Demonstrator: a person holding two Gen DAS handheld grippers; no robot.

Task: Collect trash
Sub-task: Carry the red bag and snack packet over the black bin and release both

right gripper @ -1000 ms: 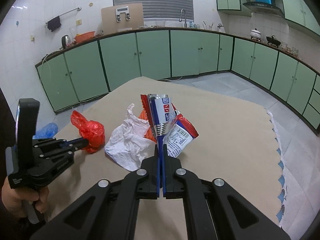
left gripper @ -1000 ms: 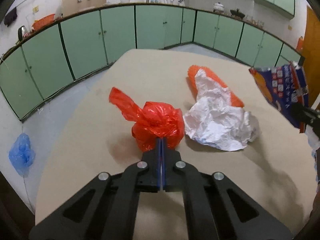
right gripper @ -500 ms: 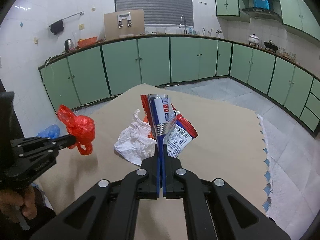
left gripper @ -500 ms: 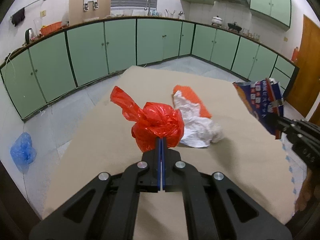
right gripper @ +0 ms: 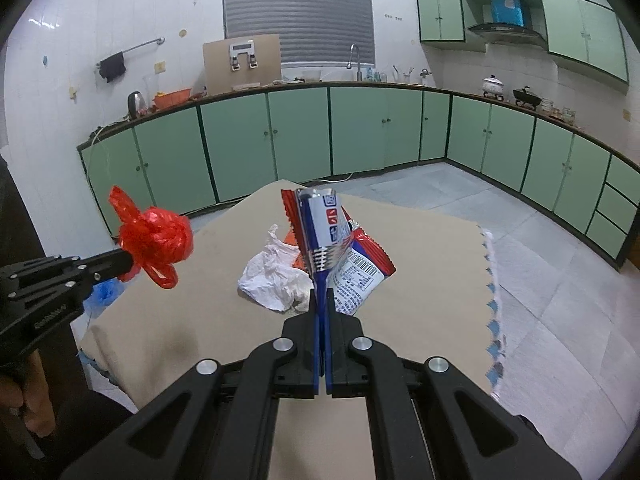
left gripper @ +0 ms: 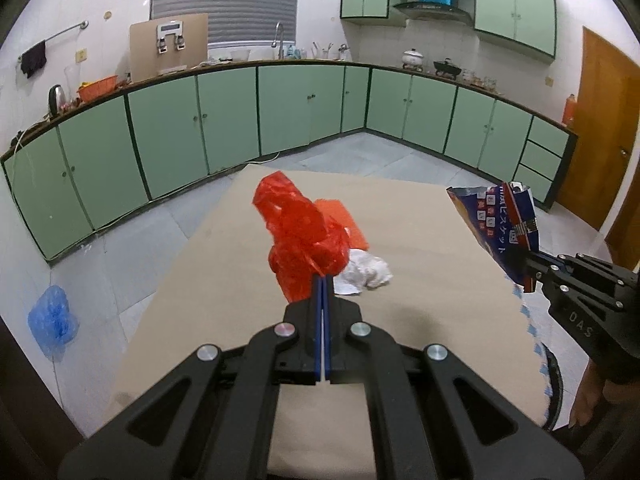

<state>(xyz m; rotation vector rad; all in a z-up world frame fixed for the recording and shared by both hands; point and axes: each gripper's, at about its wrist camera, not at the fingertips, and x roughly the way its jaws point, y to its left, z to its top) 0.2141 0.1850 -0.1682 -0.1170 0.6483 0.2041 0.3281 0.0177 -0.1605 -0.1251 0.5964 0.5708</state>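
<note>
Left tool [left gripper: 322, 280] grips a red bag [left gripper: 302, 236]; right tool [right gripper: 322, 294] clamps a snack wrapper [right gripper: 340, 256] (Japanese lettering, barcode) above the surface [right gripper: 420, 280].

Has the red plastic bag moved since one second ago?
Yes. The red plastic bag, then resting on the table beside the white crumpled paper, now hangs above it, clamped in the left gripper.

Snack wrapper [right gripper: 338, 248] between closed jaws
</note>
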